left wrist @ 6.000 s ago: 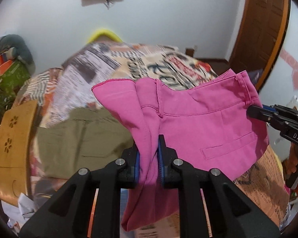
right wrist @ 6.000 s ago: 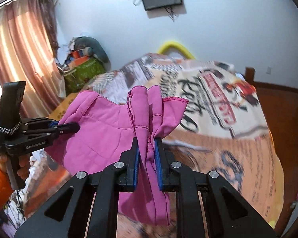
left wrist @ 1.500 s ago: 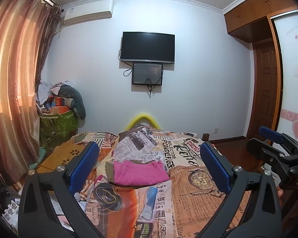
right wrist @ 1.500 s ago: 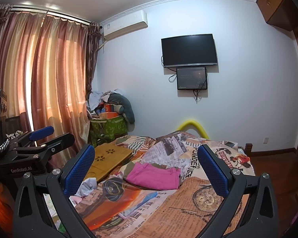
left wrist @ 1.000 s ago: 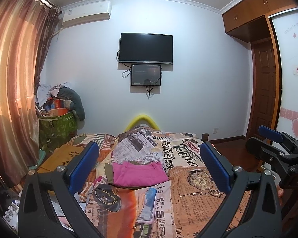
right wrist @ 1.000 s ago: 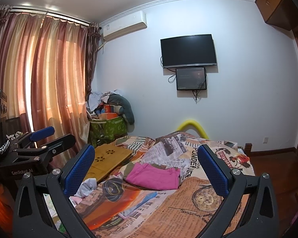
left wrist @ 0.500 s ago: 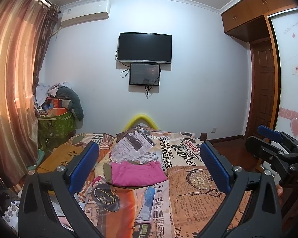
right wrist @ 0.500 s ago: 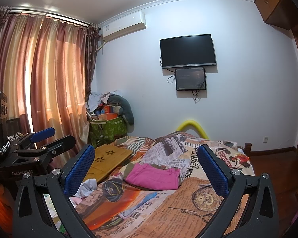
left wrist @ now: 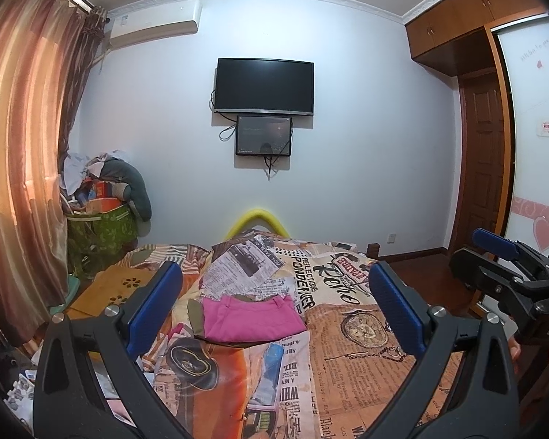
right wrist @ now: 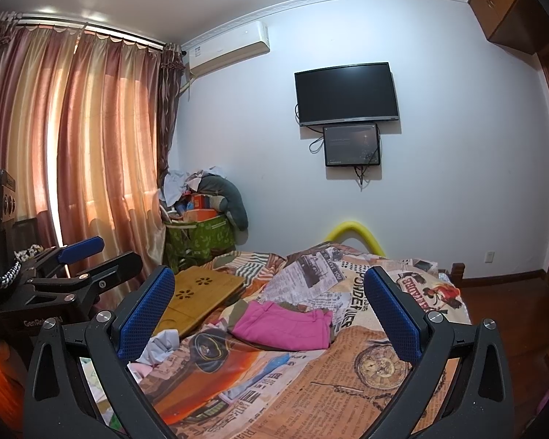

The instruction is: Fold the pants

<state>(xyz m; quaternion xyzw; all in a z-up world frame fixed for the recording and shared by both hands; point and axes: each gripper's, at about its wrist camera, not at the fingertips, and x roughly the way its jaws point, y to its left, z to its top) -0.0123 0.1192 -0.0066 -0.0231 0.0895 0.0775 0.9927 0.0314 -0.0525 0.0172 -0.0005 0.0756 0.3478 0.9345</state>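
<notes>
The pink pants [left wrist: 252, 319] lie folded into a flat rectangle in the middle of the bed, on top of an olive garment [left wrist: 194, 316]. They also show in the right wrist view [right wrist: 285, 326]. My left gripper [left wrist: 274, 311] is wide open and empty, held well back from the pants. My right gripper [right wrist: 269, 311] is wide open and empty too, also far back. The right gripper shows at the right edge of the left wrist view [left wrist: 508, 274], and the left gripper at the left edge of the right wrist view [right wrist: 73, 274].
The bed [left wrist: 366, 358] has a newspaper-print cover. A wooden lap tray [right wrist: 201, 292] lies on its left side. A green basket piled with clothes [left wrist: 99, 226] stands by the curtain. A TV [left wrist: 264, 86] hangs on the far wall. A wooden door [left wrist: 483, 168] is at right.
Six seconds ago both grippers were shut on the pink pants, held up between them. The pants now lie folded on the bed and both grippers are open. Over the last second almost nothing moved.
</notes>
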